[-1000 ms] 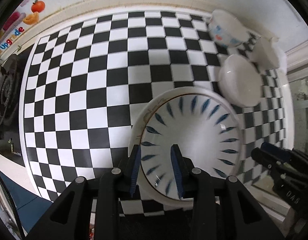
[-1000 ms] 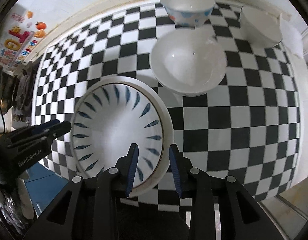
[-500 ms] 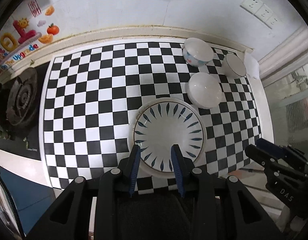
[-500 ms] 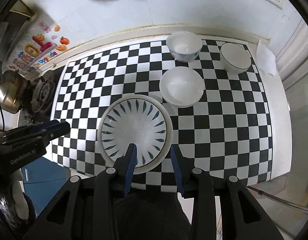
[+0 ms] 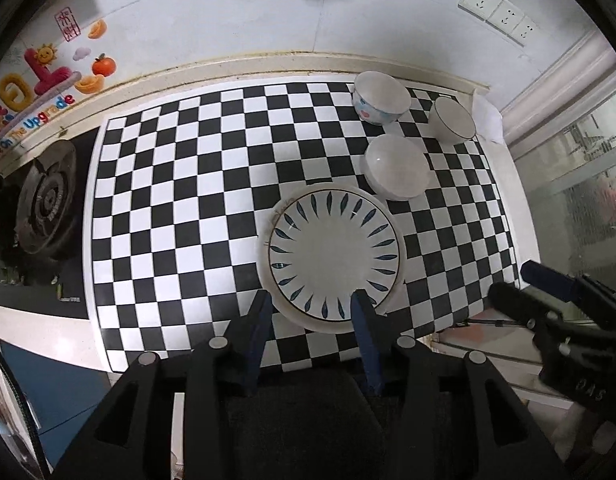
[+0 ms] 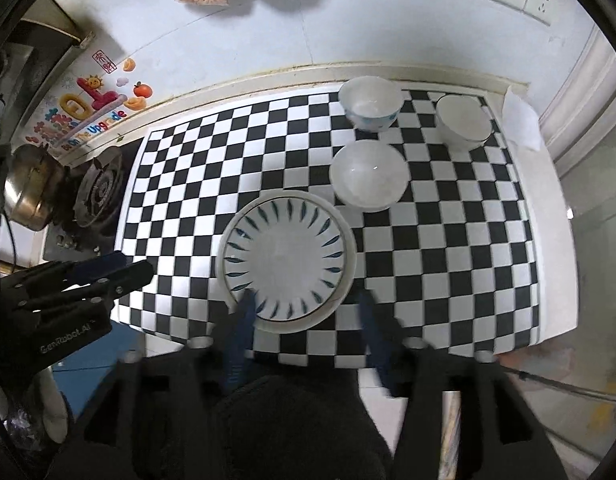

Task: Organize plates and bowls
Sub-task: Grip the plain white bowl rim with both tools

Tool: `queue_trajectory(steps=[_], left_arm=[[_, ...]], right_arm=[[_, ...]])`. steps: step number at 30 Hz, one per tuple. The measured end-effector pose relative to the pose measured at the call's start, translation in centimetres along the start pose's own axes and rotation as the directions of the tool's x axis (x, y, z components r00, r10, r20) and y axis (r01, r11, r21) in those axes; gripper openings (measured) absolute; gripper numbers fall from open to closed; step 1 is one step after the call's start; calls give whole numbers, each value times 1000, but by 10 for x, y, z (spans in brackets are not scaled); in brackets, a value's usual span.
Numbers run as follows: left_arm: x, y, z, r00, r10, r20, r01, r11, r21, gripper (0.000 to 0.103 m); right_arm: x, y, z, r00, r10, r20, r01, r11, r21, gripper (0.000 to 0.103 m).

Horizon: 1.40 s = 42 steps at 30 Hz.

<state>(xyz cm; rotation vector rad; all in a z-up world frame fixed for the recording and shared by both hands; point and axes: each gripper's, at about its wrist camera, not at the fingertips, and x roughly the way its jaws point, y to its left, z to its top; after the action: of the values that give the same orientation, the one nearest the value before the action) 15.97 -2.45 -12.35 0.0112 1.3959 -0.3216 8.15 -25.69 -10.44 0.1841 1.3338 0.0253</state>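
Right wrist view alone shows a steel pot [image 6: 28,188] beside the burner [image 6: 100,190].

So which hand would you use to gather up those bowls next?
Probably the right gripper. The plain bowl, dotted bowl and rimmed bowl all sit right of the plate, on its side. Its jaws have just been opening, empty.

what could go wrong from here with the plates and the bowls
1. The stacked plates sit near the front edge of the checkered mat; a clumsy nudge could push them off the counter.
2. The plain white bowl sits right beside the plates' rim, so sliding either could knock them together.
3. Both the left gripper and right gripper, jaws just opened and empty, hang over the same plates and might collide if they descend together.
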Motion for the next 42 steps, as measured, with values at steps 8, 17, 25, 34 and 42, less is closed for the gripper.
queue_trajectory(steps=[8,17,25,34,42], left_arm=[[12,4,15,999,-54,0,54,998,40,38],[55,-4,54,1000,-9,13,8,998,58,38],[123,-39,99,1000,10,-22,-11,1000,-24,38],[224,-64,154,983,10,-182,-32,993,-117,38],[265,-77,170,963,1,-269,-23,997,-80,32]], right_arm=[[15,-4,3,1000,1,5,-2,992,126,70],[47,-52,34,995,-90,38,78,967,244,70],[105,-138,80,998,-56,-21,60,963,264,70],[209,-203,138,979,121,-162,-80,968,239,70],[274,-198,161,942,215,-257,-167,966,195,35]])
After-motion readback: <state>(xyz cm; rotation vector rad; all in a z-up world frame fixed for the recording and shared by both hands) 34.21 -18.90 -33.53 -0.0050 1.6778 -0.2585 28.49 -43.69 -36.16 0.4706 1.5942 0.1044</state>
